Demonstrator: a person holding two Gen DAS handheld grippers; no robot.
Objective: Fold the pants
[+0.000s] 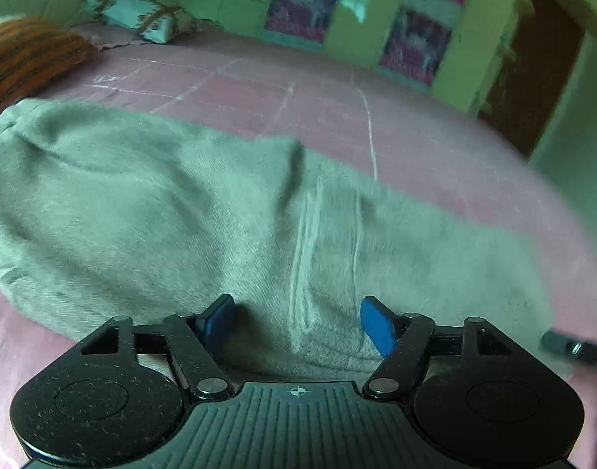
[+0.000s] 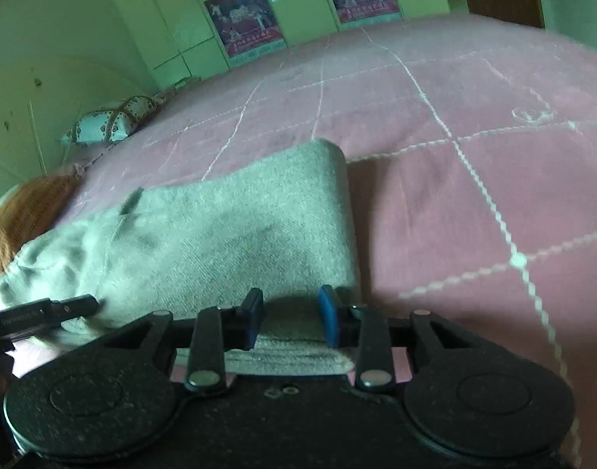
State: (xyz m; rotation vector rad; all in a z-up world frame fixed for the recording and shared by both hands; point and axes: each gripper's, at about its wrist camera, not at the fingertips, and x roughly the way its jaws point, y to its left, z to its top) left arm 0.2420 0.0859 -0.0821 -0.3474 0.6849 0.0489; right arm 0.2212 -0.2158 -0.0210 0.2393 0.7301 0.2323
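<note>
The wide bed [image 2: 435,125], spread with a pink quilted cover stitched in white lines, is seen to carry everything; at its far head end a patterned white pillow [image 2: 103,127] and an orange striped cushion [image 1: 21,54] are laid, well apart from the work.

The grey-green soft fleece pants [image 1: 161,211] are found lying along the near edge of the bed, stretched lengthwise towards the head end; in the right wrist view a rounded doubled edge is shown at the right end, so one fold is judged to have been made already, though whether leg has been laid on leg cannot be told; the bundle is long and rumpled, so a further fold across its length and some smoothing are judged to be left.

The left gripper [image 1: 298,322] is held over the near edge of the cloth with its blue-padded jaws spread apart, nothing between them being pinched; the right gripper [image 2: 290,322] is likewise set at the near hem, jaws parted and gripping nothing.
</note>
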